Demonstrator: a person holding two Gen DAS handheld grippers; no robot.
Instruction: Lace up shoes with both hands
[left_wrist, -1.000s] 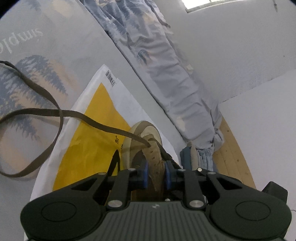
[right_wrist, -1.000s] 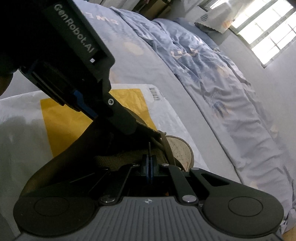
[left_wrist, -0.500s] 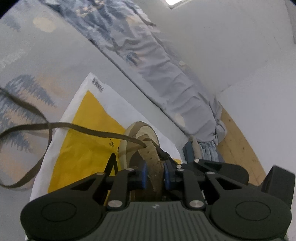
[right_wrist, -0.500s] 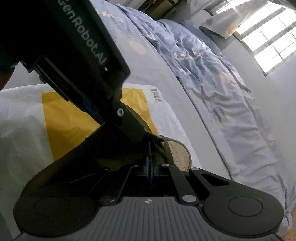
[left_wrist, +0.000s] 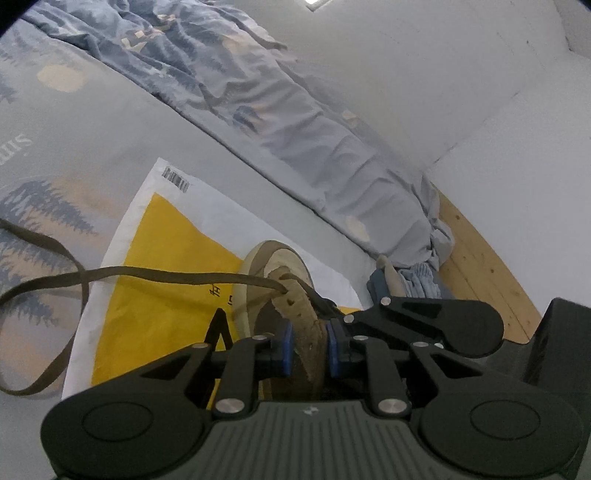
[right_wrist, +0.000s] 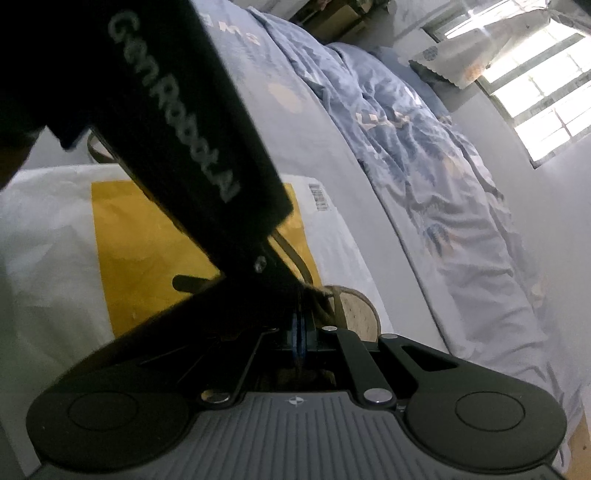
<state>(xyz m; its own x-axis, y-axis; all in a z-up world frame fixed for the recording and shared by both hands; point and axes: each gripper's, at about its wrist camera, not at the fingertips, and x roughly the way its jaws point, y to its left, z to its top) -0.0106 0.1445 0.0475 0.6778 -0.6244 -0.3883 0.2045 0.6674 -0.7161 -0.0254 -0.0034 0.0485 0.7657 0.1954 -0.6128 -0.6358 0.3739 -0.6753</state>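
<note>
A bed (left_wrist: 110, 122) is carrying a yellow-and-white bag (left_wrist: 166, 258), and a tan shoe (left_wrist: 273, 273) is resting on it. The left gripper (left_wrist: 308, 350) is clamping the shoe's eyelet flap (left_wrist: 303, 332). A brown lace (left_wrist: 147, 275) is trailing leftward. The right gripper (right_wrist: 300, 338) is pressing fully closed; whether it is pinching anything is unclear.

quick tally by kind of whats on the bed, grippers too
shoe: 1
lace: 1
yellow and white bag: 1
quilt: 1
grippers: 2, left gripper and right gripper
total: 6
</note>
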